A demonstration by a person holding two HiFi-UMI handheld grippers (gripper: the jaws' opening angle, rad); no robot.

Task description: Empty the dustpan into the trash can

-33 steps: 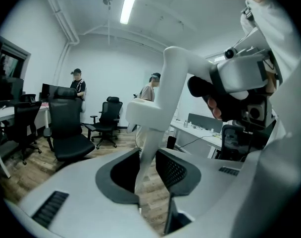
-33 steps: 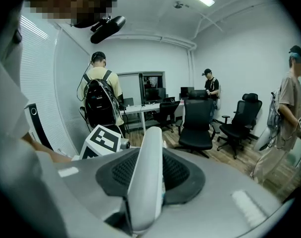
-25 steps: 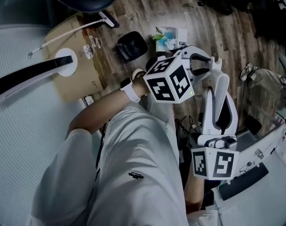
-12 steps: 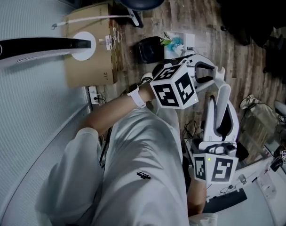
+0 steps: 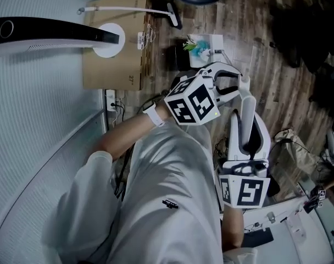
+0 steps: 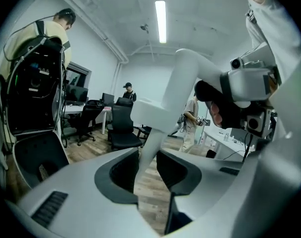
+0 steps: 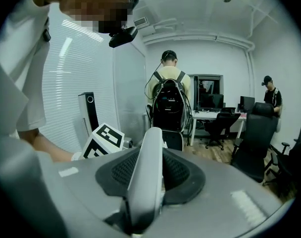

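The white plastic dustpan [image 5: 245, 125] runs up and down the head view with its long axis strung between the two tools. The right tongs [image 7: 148, 175] pinch its near end firmly, and the left tongs [image 6: 149, 170] sit round its far shaft. Their pads look to rest against the shaft on both sides, though they have just been widening. What I take for the trash can, a small black round bin [image 5: 181, 58], stands on the wooden plank floor [image 5: 266, 65] just beyond the left tongs. The left hand is therefore the nearer one, and the far end must swing over it. A second ago the bin showed clear to the left of the marker cube; now the cube covers most of it.
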